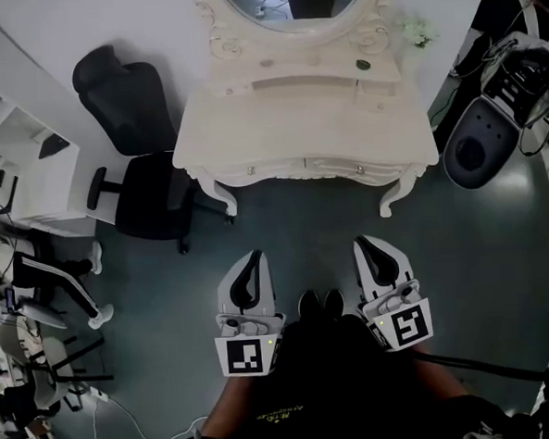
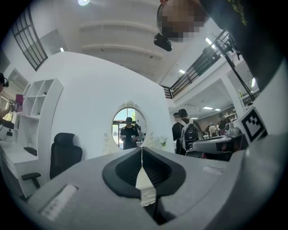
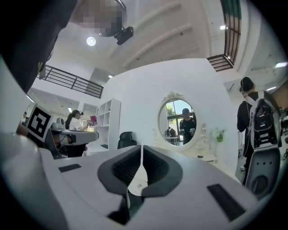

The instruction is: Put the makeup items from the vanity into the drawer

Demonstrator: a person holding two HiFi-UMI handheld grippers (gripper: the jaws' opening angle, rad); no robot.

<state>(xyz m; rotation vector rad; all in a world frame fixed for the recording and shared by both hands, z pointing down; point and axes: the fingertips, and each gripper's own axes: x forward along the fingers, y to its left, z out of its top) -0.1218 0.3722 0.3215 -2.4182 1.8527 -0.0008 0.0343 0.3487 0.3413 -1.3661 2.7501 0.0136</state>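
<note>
Two grippers sit low in the head view, well apart from the white vanity (image 1: 251, 132) at 12 o'clock. Left to right: black chair (image 1: 130, 130) at 10 o'clock; left gripper (image 1: 255, 257) at 7 o'clock, jaws pressed together with nothing between; right gripper (image 1: 362, 244) at 5 o'clock, jaws likewise touching and empty. Vanity drawer (image 1: 253, 170) is closed flush under the top, and one small dark item (image 1: 363, 65) lies on the raised shelf at 1 o'clock; what kind it is cannot be told.
</note>
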